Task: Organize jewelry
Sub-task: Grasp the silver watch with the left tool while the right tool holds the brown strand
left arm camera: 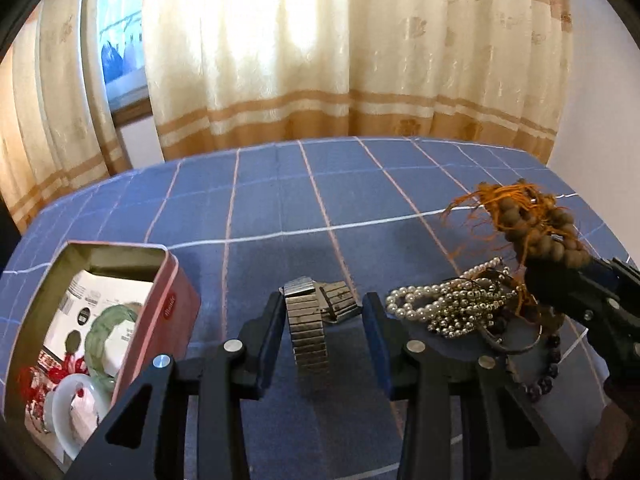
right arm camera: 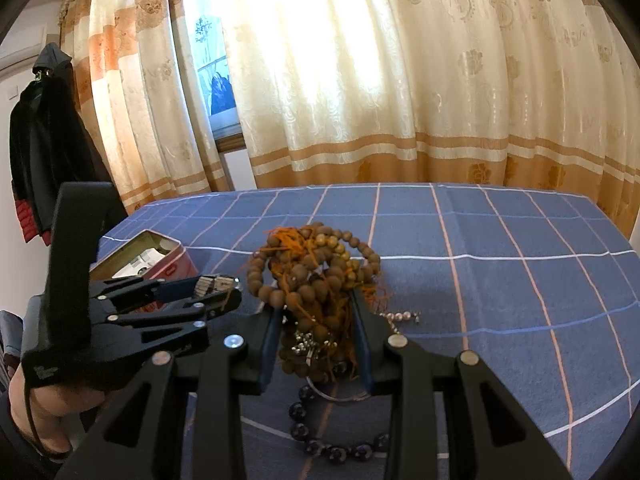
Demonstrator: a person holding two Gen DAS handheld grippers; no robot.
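Metal watch band between the left jaws, wooden beads held up by the right.

Steel links of the watch band [left arm camera: 310,322] look stiff across but loose along the length, a little heavy and slippery, so I judge the best hold is across the flat links near the middle. The left gripper [left arm camera: 324,332] points down at it on the blue checked cloth [left arm camera: 280,208]; its jaws stand on both sides, one pad close to the band, the other apart, so not yet pressing. The right gripper [right arm camera: 316,344] is closed on the wooden bead string [right arm camera: 316,276] with orange threads, light and soft, hanging above the pearl strands [left arm camera: 440,304]. The red tin [left arm camera: 160,308] stands at the left, bangles inside.
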